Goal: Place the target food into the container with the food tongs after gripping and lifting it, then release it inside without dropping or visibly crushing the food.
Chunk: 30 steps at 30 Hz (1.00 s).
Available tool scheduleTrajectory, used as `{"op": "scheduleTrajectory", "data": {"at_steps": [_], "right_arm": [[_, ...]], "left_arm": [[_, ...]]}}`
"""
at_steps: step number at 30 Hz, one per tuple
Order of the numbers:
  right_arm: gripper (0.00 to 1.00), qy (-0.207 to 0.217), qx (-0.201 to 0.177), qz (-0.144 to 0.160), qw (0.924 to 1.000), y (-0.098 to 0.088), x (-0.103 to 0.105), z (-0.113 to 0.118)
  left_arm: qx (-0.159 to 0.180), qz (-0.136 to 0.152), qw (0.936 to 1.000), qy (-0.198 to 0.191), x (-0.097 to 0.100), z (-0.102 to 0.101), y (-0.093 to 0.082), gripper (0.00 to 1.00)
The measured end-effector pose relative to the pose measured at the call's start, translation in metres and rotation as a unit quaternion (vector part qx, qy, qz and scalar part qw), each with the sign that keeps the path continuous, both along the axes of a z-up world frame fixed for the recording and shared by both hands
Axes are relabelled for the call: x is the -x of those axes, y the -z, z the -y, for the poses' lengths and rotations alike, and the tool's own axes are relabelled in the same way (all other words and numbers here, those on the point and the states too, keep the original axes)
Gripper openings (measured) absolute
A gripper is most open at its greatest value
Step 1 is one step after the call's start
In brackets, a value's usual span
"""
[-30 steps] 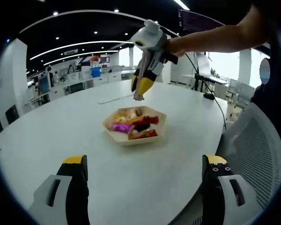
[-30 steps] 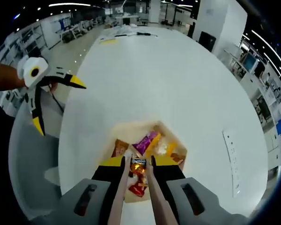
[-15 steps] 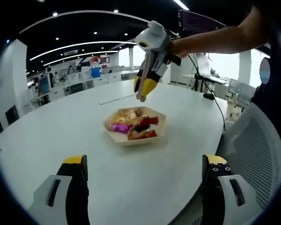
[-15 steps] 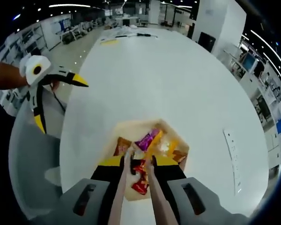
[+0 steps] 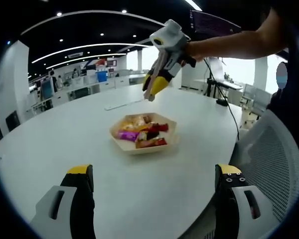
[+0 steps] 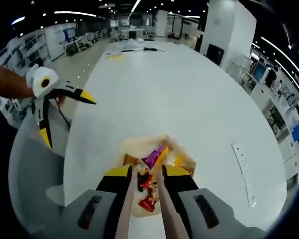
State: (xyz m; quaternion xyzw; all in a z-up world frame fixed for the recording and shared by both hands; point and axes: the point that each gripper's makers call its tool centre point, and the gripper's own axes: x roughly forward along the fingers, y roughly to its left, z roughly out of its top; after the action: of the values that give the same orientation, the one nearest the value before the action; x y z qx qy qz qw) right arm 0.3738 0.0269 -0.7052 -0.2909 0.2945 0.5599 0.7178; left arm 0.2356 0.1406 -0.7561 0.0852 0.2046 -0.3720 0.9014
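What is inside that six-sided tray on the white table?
The tray holds a heap of wrapped snacks: a purple packet, red packets and orange-yellow ones. Whatever lies beneath the heap is covered, and the right gripper hides part of it in its own view.

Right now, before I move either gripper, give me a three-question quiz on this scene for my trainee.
1. True or false: the pale hexagonal tray of wrapped snacks sits on the white round table.
2. The left gripper is: A open and empty; B shut on a packet; C shut on the tray.
3. Fill in: the right gripper is clamped on the pale food ____ above the tray.
Key: 1 true; 2 A; 3 tongs.
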Motion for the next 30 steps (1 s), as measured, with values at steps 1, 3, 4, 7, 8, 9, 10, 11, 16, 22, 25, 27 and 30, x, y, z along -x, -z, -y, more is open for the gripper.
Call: {"op": "scheduleTrajectory", "data": {"at_steps": [1,3,4,7,8,9,10,11,16,22,25,27,30], "right_arm": [[0.24,0.002,-0.005,-0.004,1.0000,-0.001,0.001,0.001],[0.24,0.006,-0.029,-0.003,0.9996,-0.007,0.003,0.001],[0.24,0.007,-0.030,-0.001,0.9995,-0.007,0.004,0.004],[0.24,0.009,-0.059,0.013,0.9981,-0.014,0.004,0.005],[0.24,0.008,-0.063,0.018,0.9978,-0.015,0.004,0.006],[0.24,0.006,-0.066,0.029,0.9974,-0.017,0.004,0.008],[0.24,0.005,-0.068,0.036,0.9971,-0.018,0.004,0.011],[0.24,0.007,-0.072,0.036,0.9967,-0.019,0.004,0.013],[0.25,0.025,-0.107,0.045,0.9930,-0.026,0.003,0.025],[0.25,0.046,-0.150,0.055,0.9860,-0.026,0.016,0.043],[0.25,0.054,-0.166,0.062,0.9827,-0.023,0.026,0.049],[0.25,0.057,-0.173,0.068,0.9808,-0.021,0.033,0.052],[0.25,0.060,-0.189,0.061,0.9783,-0.017,0.045,0.054]], "left_arm": [[0.000,0.000,1.0000,0.000,0.000,0.000,0.000,0.99],[0.000,-0.001,1.0000,-0.001,0.000,0.000,0.000,0.99],[0.001,-0.003,1.0000,-0.001,0.000,0.000,0.001,0.99],[0.003,-0.007,1.0000,-0.003,-0.001,-0.001,0.002,0.99],[0.003,-0.008,1.0000,-0.003,-0.001,-0.001,0.002,0.99],[0.005,-0.009,0.9999,-0.003,-0.001,-0.001,0.002,0.99],[0.005,-0.011,0.9999,-0.002,0.000,-0.001,0.002,0.99],[0.003,-0.013,0.9999,0.000,0.000,0.000,0.004,0.99],[-0.004,-0.018,0.9998,0.010,0.003,0.003,0.008,0.99],[-0.002,-0.013,0.9998,0.013,0.002,0.004,0.004,0.98],[0.008,-0.004,1.0000,0.001,-0.001,0.000,-0.002,0.96],[0.017,-0.003,0.9998,-0.007,-0.004,-0.003,-0.004,0.97],[0.034,0.013,0.9993,0.007,-0.003,0.004,-0.013,0.99]]}}
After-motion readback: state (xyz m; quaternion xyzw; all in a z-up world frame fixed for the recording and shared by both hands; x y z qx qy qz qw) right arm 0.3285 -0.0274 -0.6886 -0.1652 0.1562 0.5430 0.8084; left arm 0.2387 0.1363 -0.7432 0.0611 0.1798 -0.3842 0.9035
